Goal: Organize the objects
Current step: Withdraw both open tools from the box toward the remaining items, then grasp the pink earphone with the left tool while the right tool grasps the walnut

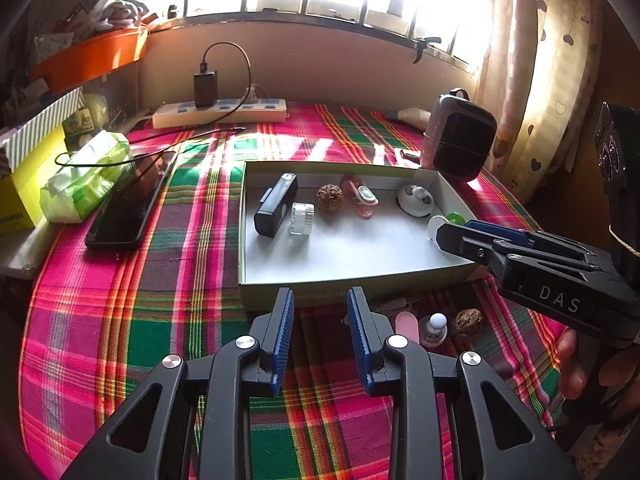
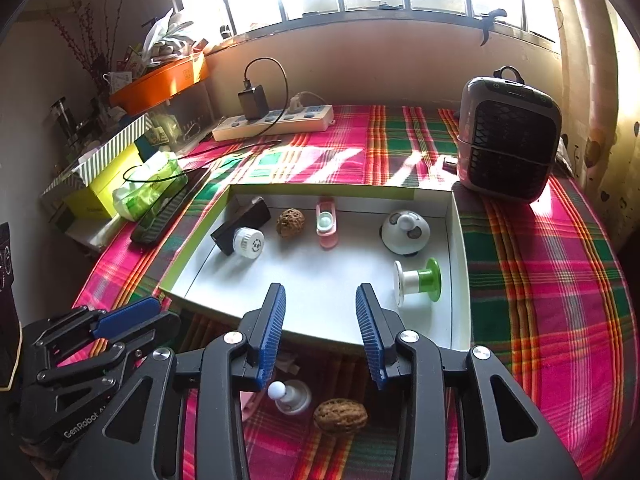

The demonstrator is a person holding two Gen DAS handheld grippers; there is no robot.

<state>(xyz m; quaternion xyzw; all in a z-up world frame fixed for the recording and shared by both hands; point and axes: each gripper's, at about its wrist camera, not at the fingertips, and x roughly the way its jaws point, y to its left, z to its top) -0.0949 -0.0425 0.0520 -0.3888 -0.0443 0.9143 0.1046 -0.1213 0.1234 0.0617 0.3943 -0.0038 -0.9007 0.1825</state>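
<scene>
A shallow white box (image 2: 456, 240) with a green rim sits on the plaid cloth (image 2: 540, 280), holding a black case (image 2: 244, 220), a white jar (image 2: 249, 243), a walnut (image 2: 291, 222), a pink clip (image 2: 327, 227), a white dome (image 2: 405, 232) and a green-and-white spool (image 2: 418, 280). Just outside the box's near wall lie a second walnut (image 2: 340, 416) and a small white knob (image 2: 290, 396). Both the left gripper (image 1: 320, 336) and the right gripper (image 2: 320, 332) stand open and empty at that near wall.

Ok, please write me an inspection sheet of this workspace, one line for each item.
Surface: plaid tablecloth.
Job's things: white tray holds black device, jar, walnut, pink case, dome, green spool; second walnut and white knob lie outside.
Clutter: heater, phone, tissue pack.
Grippers: left gripper and right gripper open, empty.
Cables: charger cable, power strip.
Surroundings: window, curtain.
</scene>
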